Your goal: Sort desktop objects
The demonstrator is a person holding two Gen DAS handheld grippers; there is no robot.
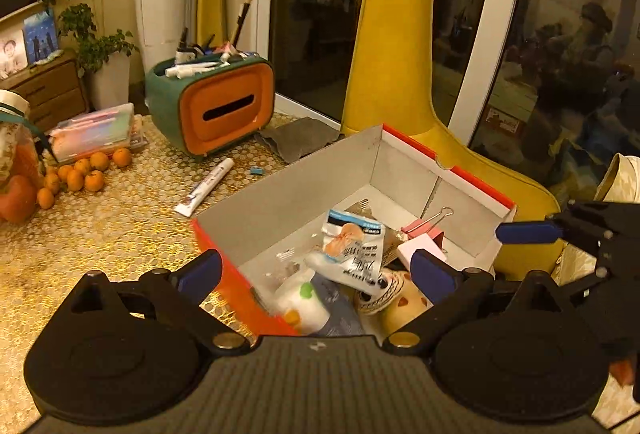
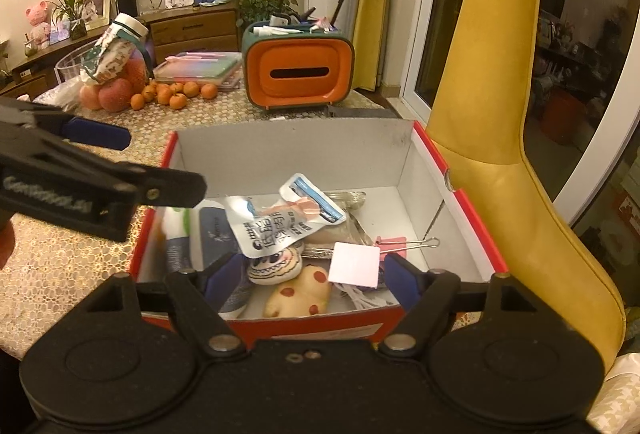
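A red cardboard box [image 1: 412, 170] [image 2: 280, 154] with white inside walls stands open on the gold-patterned table. In it lie a silver sachet [image 1: 352, 250] [image 2: 280, 222], a pink binder clip [image 1: 426, 230] [image 2: 396, 246], a pink note pad [image 2: 354, 264], a cream soft toy [image 2: 300, 294] and a white bottle [image 1: 296, 298]. My left gripper [image 1: 316, 266] hangs open over the box's near left corner, empty. My right gripper [image 2: 316, 274] is open above the box's near wall, with nothing touching its pads. A white tube [image 1: 206, 186] lies on the table left of the box.
An orange-and-green tissue holder [image 1: 216, 106] [image 2: 298, 72] filled with pens stands behind the box. Tangerines [image 1: 86, 170], a plastic case [image 1: 96, 130] and bagged fruit [image 2: 112, 74] sit at the far left. A yellow chair [image 2: 500, 154] crowds the box's right side. A grey cloth [image 1: 300, 140] lies nearby.
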